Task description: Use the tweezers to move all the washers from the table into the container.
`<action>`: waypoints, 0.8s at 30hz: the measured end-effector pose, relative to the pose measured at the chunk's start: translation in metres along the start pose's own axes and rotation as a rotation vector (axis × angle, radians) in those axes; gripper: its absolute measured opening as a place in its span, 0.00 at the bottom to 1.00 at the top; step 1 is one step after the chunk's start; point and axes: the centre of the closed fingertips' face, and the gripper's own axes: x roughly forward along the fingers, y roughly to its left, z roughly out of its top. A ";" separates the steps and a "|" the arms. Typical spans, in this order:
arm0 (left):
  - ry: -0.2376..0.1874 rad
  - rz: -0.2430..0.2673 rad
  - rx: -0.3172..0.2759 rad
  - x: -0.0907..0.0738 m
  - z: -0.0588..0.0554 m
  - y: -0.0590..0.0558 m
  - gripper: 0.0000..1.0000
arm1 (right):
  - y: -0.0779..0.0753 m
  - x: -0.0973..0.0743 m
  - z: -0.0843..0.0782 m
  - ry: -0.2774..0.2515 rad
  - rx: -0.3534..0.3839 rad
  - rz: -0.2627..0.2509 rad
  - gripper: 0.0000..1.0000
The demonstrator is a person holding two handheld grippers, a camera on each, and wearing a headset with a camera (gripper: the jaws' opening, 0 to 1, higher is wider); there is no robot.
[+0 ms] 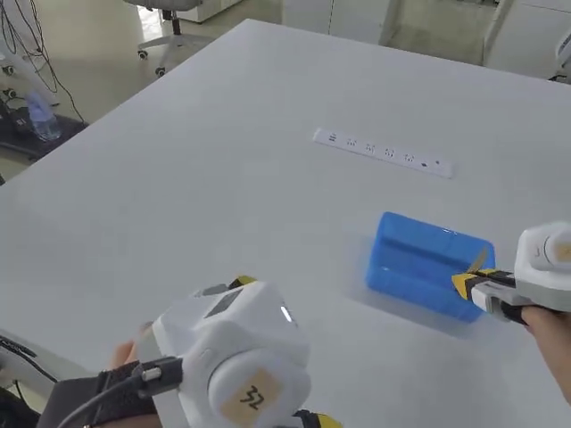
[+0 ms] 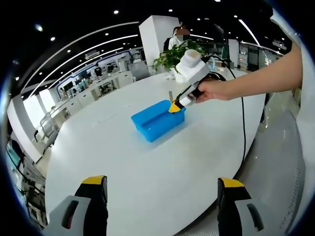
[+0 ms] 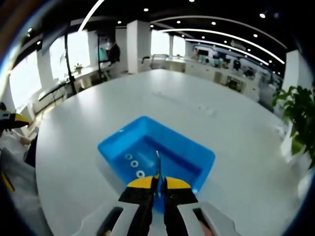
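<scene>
The right gripper view looked down into the blue container (image 3: pixel 157 152), where several washers (image 3: pixel 134 163) lay on its floor. The right tongs (image 3: pixel 158 184) were pinched narrow on the tweezers (image 3: pixel 158 164), whose tips pointed over that floor. The head view gave instead the container's outer wall on the white bench (image 1: pixel 223 178), with a power strip (image 1: pixel 384 152) beyond it. In the left gripper view the left tongs (image 2: pixel 162 182) stood wide apart with nothing between them, over the bench and well apart from the container.

White power strip (image 1: pixel 384 152), leafy plant (image 3: pixel 297 115)
</scene>
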 end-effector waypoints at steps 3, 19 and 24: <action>-0.005 -0.003 0.000 0.000 0.003 0.001 0.92 | 0.000 -0.004 -0.002 0.003 0.012 0.001 0.03; -0.079 -0.066 -0.034 0.000 0.044 0.000 0.68 | 0.008 -0.028 0.037 -0.122 -0.016 -0.003 0.04; -0.141 -0.109 -0.014 0.001 0.066 -0.001 0.60 | 0.026 -0.058 0.054 -0.172 -0.078 0.015 0.03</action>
